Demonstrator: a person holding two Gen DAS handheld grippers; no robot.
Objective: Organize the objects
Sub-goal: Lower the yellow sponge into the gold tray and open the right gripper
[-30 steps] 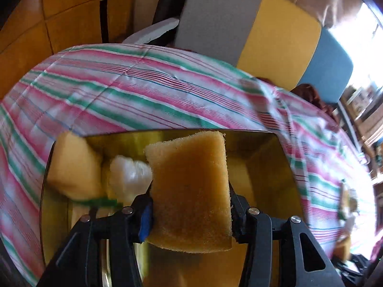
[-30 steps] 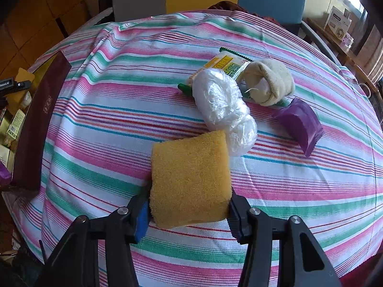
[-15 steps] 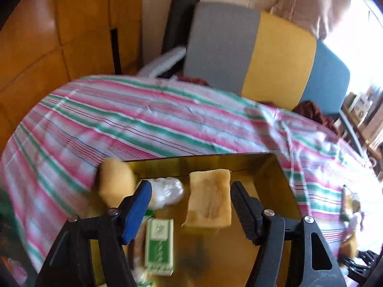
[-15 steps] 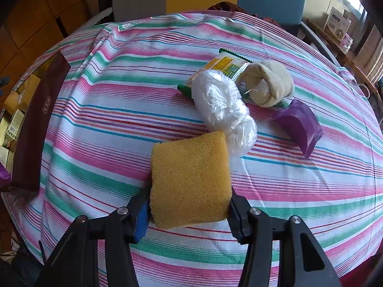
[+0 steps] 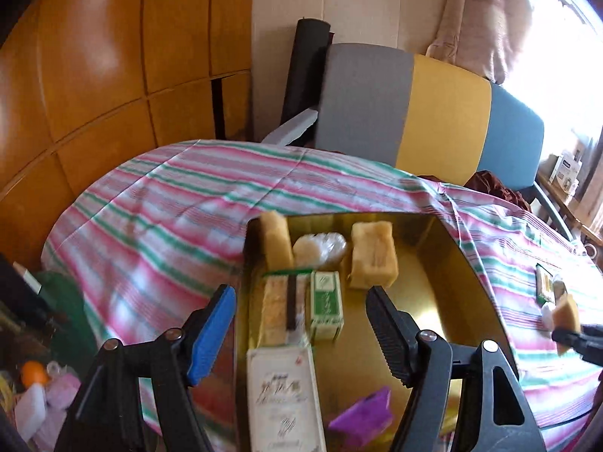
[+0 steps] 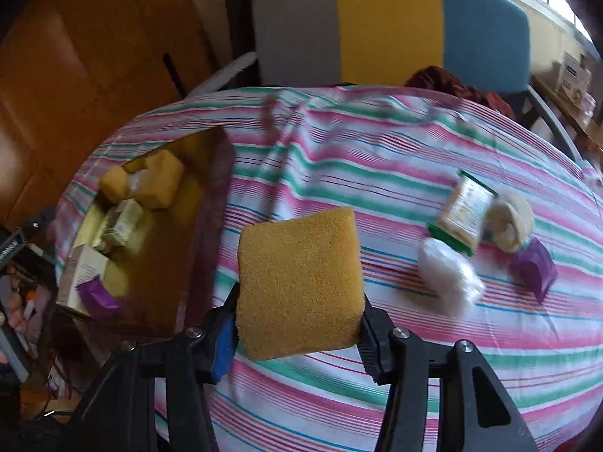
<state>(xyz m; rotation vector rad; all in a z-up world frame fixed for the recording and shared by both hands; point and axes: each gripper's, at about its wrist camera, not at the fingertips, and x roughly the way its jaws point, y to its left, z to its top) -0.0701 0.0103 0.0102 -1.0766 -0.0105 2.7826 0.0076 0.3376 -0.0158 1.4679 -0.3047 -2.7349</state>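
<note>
Released a second ago, your first sponge (image 5: 373,260) now lies at the far end of the gold box (image 5: 444,256), right of a white bundle (image 5: 320,248). Your left tongs (image 5: 301,324) gape apart above the box. Your right tongs (image 6: 297,324) are clamped on another sponge (image 6: 299,282), lifted over the striped counter (image 6: 377,173).

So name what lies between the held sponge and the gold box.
Only striped tablecloth, seen in the right wrist view, between the sponge and the box.
</note>
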